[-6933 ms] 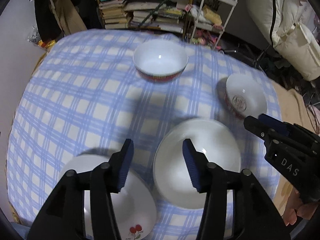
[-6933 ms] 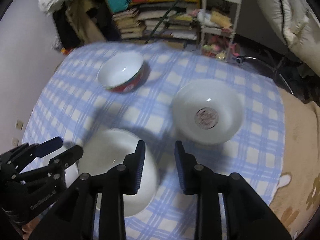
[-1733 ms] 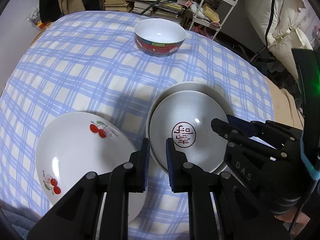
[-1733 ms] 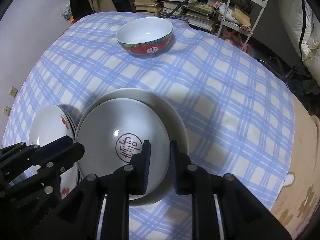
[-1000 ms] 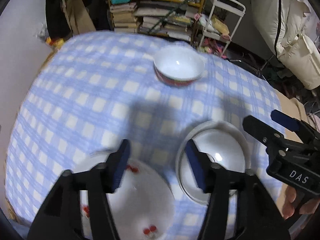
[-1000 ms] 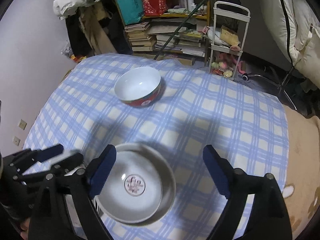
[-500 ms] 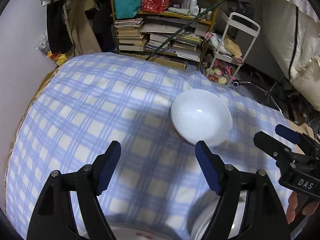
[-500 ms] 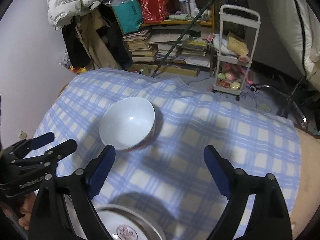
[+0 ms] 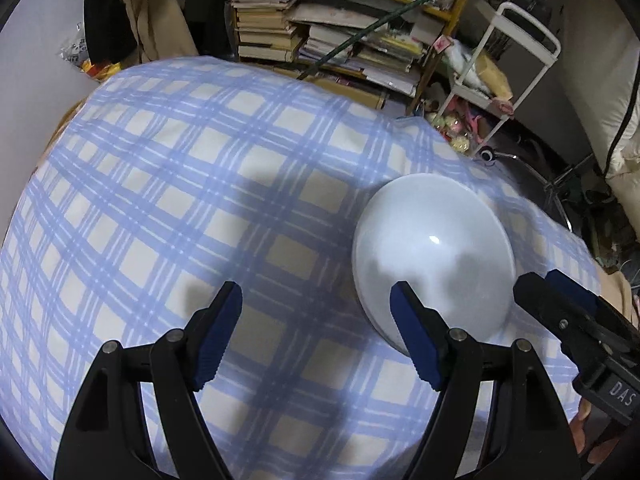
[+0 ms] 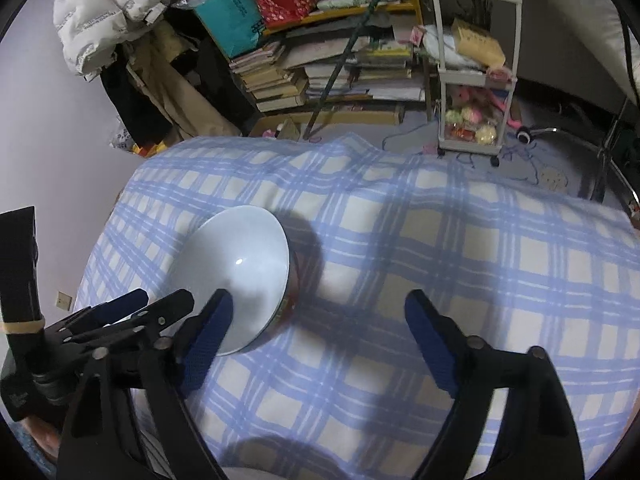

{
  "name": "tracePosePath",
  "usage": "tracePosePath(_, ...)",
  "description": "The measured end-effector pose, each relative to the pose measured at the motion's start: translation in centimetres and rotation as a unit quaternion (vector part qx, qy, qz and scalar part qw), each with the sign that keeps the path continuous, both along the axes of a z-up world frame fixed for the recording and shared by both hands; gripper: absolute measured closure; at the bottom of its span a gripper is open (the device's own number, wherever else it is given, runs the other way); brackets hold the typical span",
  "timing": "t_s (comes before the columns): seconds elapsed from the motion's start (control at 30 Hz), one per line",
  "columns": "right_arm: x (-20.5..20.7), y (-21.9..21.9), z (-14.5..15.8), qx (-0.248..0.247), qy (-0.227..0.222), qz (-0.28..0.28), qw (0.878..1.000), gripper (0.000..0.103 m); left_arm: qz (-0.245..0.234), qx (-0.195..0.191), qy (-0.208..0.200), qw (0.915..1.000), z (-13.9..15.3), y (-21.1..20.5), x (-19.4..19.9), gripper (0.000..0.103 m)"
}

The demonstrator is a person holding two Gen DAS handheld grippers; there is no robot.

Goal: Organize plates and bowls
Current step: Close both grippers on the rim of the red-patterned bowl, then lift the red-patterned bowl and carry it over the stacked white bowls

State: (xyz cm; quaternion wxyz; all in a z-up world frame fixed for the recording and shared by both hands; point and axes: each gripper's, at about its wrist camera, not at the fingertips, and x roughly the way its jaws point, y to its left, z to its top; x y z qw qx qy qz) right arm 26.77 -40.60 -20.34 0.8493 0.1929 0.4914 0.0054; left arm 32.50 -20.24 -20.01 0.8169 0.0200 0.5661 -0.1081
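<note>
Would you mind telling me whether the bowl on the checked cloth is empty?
Empty: the bowl's white inside shows bare in both wrist views.

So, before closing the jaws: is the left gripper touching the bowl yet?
Cannot tell. In the left wrist view the left gripper is open and its right finger overlaps the bowl, but neither view shows contact or gap.

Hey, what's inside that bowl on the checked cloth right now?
Nothing visible: the bowl shows a bare white inside with a glint and shadows. Its near inner wall is partly covered by a finger of the open left gripper. The right gripper is open too.
</note>
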Motion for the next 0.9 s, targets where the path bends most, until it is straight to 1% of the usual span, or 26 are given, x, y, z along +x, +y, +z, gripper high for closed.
tracePosePath(0.03,0.3,0.2,-0.2,0.000,0.006,0.004,1.000,0.026,0.001,0.001,0.007,1.0000,-0.4,-0.1,0.3,0.028)
tracePosePath(0.07,0.5,0.4,-0.5,0.000,0.014,0.010,1.000,0.028,0.005,-0.001,0.010,0.9999,-0.6,0.0,0.5,0.029)
tracePosePath(0.13,1.2,0.9,-1.0,-0.001,0.028,0.022,0.999,0.038,0.010,-0.001,0.009,0.9999,-0.9,0.0,0.8,0.041)
tracePosePath(0.17,1.5,1.2,-1.2,-0.001,0.033,0.027,0.999,0.040,0.010,-0.003,0.012,0.9999,-1.1,-0.1,1.1,0.044)
tracePosePath(0.2,1.8,1.4,-1.5,0.000,0.039,0.031,0.999,0.047,0.009,-0.005,0.014,0.9999,-1.2,-0.1,1.2,0.052)
tracePosePath(0.23,2.0,1.6,-1.8,-0.001,0.045,0.034,0.998,0.057,0.005,-0.005,0.015,0.9999,-1.3,-0.3,1.4,0.056)
tracePosePath(0.27,2.3,1.9,-2.0,-0.001,0.051,0.038,0.998,0.061,0.001,-0.002,0.017,0.9999,-1.4,-0.5,1.5,0.058)
tracePosePath(0.3,2.6,2.1,-2.3,0.001,0.057,0.041,0.998,0.068,-0.004,0.000,0.019,0.9998,-1.5,-0.8,1.7,0.063)
tracePosePath(0.33,2.9,2.3,-2.5,0.001,0.061,0.042,0.997,0.071,-0.016,-0.001,0.022,0.9996,-1.5,-1.3,1.8,0.072)
tracePosePath(0.37,3.2,2.6,-2.8,0.000,0.068,0.041,0.997,0.072,-0.022,-0.002,0.024,0.9995,-1.5,-1.6,1.9,0.076)
tracePosePath(0.4,3.4,2.7,-2.9,0.001,0.071,0.042,0.997,0.076,-0.027,-0.001,0.027,0.9993,-1.6,-1.9,2.0,0.081)
tracePosePath(0.43,3.5,2.8,-2.9,0.005,0.073,0.041,0.996,0.084,-0.035,0.000,0.030,0.9990,-1.6,-2.3,2.2,0.087)
tracePosePath(0.5,3.5,2.9,-2.8,0.007,0.075,0.033,0.997,0.085,-0.046,0.006,0.034,0.9984,-1.6,-2.8,2.3,0.091)
tracePosePath(0.63,3.0,3.2,-2.3,-0.006,0.081,0.023,0.996,0.088,-0.055,0.012,0.029,0.9980,-0.8,-3.2,1.8,0.091)
tracePosePath(0.7,2.6,3.2,-2.1,-0.007,0.083,0.031,0.996,0.091,-0.063,0.013,0.026,0.9976,-0.4,-3.2,1.2,0.091)
tracePosePath(0.9,0.8,3.4,-0.7,-0.017,0.068,0.030,0.997,0.092,-0.075,0.004,0.008,0.9971,1.7,-3.1,-0.9,0.091)
